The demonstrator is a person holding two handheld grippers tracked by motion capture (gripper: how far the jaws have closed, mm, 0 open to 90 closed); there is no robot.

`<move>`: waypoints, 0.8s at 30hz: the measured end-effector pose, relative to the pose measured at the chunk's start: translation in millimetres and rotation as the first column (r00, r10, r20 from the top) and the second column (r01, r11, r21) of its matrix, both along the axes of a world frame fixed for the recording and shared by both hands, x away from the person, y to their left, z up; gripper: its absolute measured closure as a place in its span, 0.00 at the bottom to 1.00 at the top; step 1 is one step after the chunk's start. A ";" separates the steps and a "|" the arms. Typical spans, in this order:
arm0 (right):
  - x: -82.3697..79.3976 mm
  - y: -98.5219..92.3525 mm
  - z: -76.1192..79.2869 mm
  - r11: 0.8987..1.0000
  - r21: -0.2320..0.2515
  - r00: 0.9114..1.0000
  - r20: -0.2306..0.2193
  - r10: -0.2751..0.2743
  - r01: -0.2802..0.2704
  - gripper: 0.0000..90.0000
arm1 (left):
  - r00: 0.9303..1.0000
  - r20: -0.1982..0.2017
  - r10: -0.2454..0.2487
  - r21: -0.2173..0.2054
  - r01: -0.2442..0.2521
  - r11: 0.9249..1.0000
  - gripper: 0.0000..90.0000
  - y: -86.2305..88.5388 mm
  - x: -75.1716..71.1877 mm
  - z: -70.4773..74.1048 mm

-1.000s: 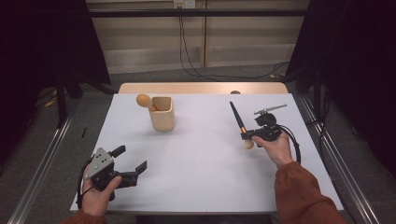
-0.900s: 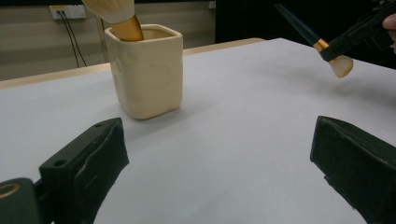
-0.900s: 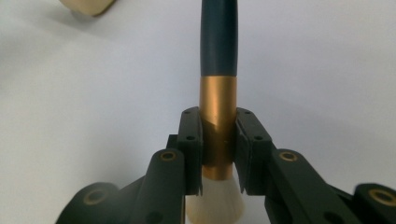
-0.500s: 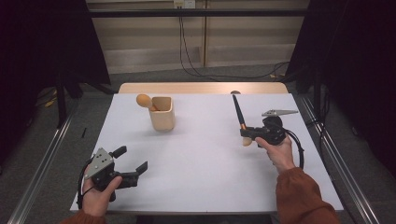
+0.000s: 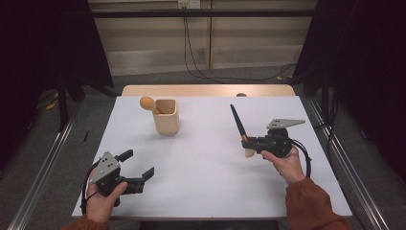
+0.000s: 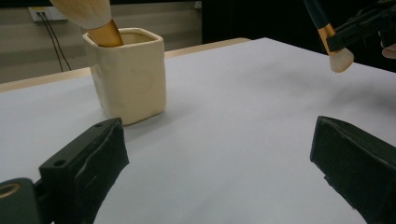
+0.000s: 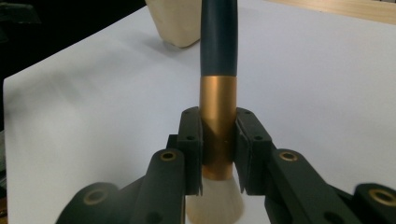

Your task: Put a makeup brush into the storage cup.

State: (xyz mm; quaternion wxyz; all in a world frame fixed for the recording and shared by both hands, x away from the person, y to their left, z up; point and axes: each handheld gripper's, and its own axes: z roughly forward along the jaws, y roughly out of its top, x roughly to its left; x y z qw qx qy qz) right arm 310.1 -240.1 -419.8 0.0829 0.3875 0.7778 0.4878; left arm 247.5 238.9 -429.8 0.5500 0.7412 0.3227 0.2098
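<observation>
A cream square cup (image 5: 166, 119) stands at the table's far left-centre, with a tan-headed brush (image 5: 147, 102) leaning out of it. My right gripper (image 5: 247, 142) is shut on a second brush (image 5: 236, 120) over the right half of the table, its dark handle slanting up and away and its pale bristles pointing down. In the right gripper view the jaws clamp the brush's gold ferrule (image 7: 218, 116), above the white bristles (image 7: 215, 201). My left gripper (image 5: 140, 166) rests open near the front left edge. Nothing sits between its wide jaws, which face the cup (image 6: 128, 77).
The white table top (image 5: 210, 177) ends in a wooden strip (image 5: 206, 90) at the far edge. Metal rails run along the floor on both sides. Cables hang down the back wall. From the left gripper view, the right gripper (image 6: 362, 25) with its brush (image 6: 334, 51) is at upper right.
My right gripper has shifted a little toward the near edge with the brush, and the handle's tip has swung slightly left. The left gripper has stayed put.
</observation>
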 end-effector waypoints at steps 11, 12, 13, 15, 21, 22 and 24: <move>-10.9 9.8 4.8 0.994 0.000 0.994 0.007 0.108 -0.108 0.83 | 0.998 0.015 -0.068 -0.008 0.068 0.998 0.03 -14.0 1.1 7.9; -11.4 11.6 5.0 0.993 -0.002 0.993 0.005 0.122 -0.122 0.83 | 0.997 0.014 -0.079 -0.009 0.079 0.997 0.03 -15.6 1.6 8.7; -11.7 13.0 5.0 0.991 -0.007 0.991 0.006 0.133 -0.133 0.83 | 0.996 0.015 -0.086 -0.006 0.086 0.996 0.03 -16.8 1.7 9.2; -12.1 15.3 5.3 0.989 -0.008 0.989 0.001 0.149 -0.149 0.83 | 0.993 0.004 -0.115 0.007 0.115 0.993 0.03 -21.1 2.0 11.4; -11.9 25.8 7.3 0.979 -0.008 0.979 -0.010 0.206 -0.206 0.83 | 0.987 0.010 -0.158 0.030 0.158 0.987 0.03 -32.5 4.6 15.0; -11.8 28.1 7.5 0.976 -0.013 0.976 -0.011 0.215 -0.215 0.83 | 0.986 0.009 -0.165 0.035 0.164 0.986 0.03 -34.3 5.3 15.5; -11.8 32.4 8.0 0.971 -0.020 0.972 -0.014 0.236 -0.237 0.83 | 0.984 0.009 -0.178 0.037 0.177 0.983 0.03 -37.9 7.1 16.8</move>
